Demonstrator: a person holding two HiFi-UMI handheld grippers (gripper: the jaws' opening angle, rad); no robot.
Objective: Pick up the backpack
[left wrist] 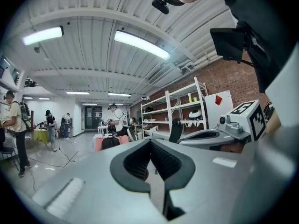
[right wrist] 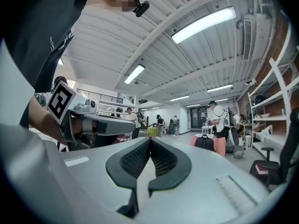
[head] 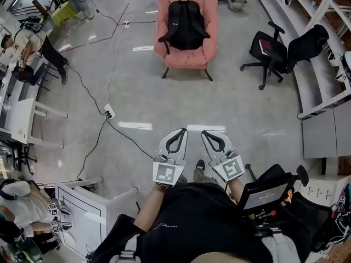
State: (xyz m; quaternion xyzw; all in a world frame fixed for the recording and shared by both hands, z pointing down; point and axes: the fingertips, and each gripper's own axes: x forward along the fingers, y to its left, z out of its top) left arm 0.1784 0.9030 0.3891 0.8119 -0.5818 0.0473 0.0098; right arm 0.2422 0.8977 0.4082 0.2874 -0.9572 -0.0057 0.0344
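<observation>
Sitting on grey floor (head: 230, 108), armchair (head: 162, 21) holds backpack (head: 185, 23); left gripper (head: 180, 131), right gripper (head: 207, 133) fingers together.

backpack (head: 185, 23): I see one black pack with a loop handle at its top.
pose: upright, back against the backrest, shoulder straps splayed out to both sides.
place: on the seat of the pink armchair (head: 211, 40), well across the floor from me.
gripper views: I only get it small and dark.
</observation>
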